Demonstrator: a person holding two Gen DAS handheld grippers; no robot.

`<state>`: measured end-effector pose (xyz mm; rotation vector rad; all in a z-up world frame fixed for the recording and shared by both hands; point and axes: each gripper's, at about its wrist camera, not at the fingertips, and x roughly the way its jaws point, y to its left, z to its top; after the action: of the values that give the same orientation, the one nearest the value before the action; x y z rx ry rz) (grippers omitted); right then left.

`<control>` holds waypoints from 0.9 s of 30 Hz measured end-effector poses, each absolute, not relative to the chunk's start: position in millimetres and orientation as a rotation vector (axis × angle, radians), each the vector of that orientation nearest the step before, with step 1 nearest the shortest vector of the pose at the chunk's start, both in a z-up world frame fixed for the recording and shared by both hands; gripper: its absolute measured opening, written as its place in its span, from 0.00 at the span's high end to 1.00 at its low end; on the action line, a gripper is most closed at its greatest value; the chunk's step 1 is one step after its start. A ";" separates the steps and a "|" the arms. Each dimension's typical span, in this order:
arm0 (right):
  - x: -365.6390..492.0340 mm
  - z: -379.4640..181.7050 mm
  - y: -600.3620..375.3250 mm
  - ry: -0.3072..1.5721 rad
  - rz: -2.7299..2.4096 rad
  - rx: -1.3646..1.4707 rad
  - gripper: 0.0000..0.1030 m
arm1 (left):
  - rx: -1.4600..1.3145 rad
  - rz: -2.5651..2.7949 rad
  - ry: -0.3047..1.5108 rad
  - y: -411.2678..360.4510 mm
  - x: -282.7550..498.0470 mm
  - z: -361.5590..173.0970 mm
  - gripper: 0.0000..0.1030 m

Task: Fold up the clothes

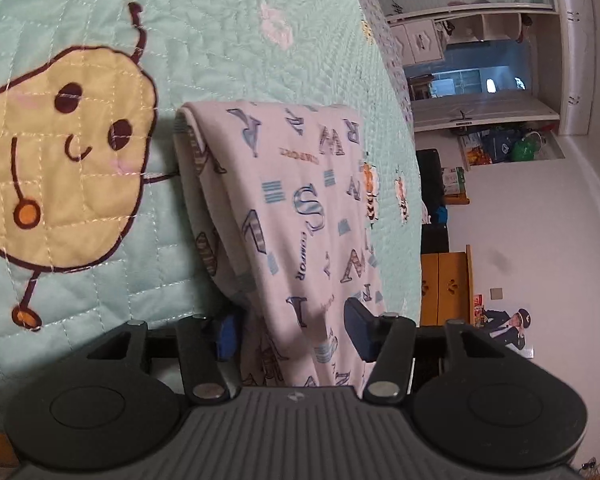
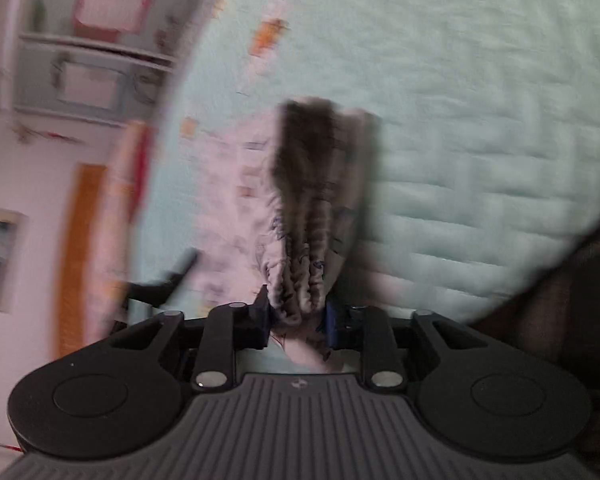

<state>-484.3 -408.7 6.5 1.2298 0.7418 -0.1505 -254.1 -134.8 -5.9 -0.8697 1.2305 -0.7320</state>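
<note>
A white garment (image 1: 296, 216) printed with blue letters lies folded into a long strip on the mint quilted bedspread (image 1: 204, 40). Its near end runs between the fingers of my left gripper (image 1: 290, 330), whose blue pads stand apart on either side of the cloth. In the blurred right wrist view, my right gripper (image 2: 298, 318) is shut on the bunched, striped elastic edge of the garment (image 2: 304, 240), which hangs stretched away from the fingers above the bedspread (image 2: 480, 120).
A yellow cartoon figure (image 1: 60, 160) is stitched on the bedspread left of the garment. The bed's edge runs down the right of the left wrist view, with white shelving (image 1: 480, 60), an orange cabinet (image 1: 446, 288) and bare floor beyond.
</note>
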 end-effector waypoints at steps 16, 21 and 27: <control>-307.5 39.9 -498.7 0.750 0.154 0.679 0.34 | -0.868 -0.675 1.146 -139.6 -236.9 -2.5 0.44; -252.7 9.9 -500.2 0.861 0.384 0.712 0.33 | -0.834 -0.658 1.126 -145.3 -230.4 0.8 0.44; -224.4 -2.7 -467.3 1.016 0.676 0.690 0.52 | -0.779 -0.660 1.117 -152.2 -226.5 3.9 0.51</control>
<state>-224.4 -467.3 -2.7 0.6900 1.0160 0.6759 -226.5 -152.2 3.9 -0.7794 1.1167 -0.6603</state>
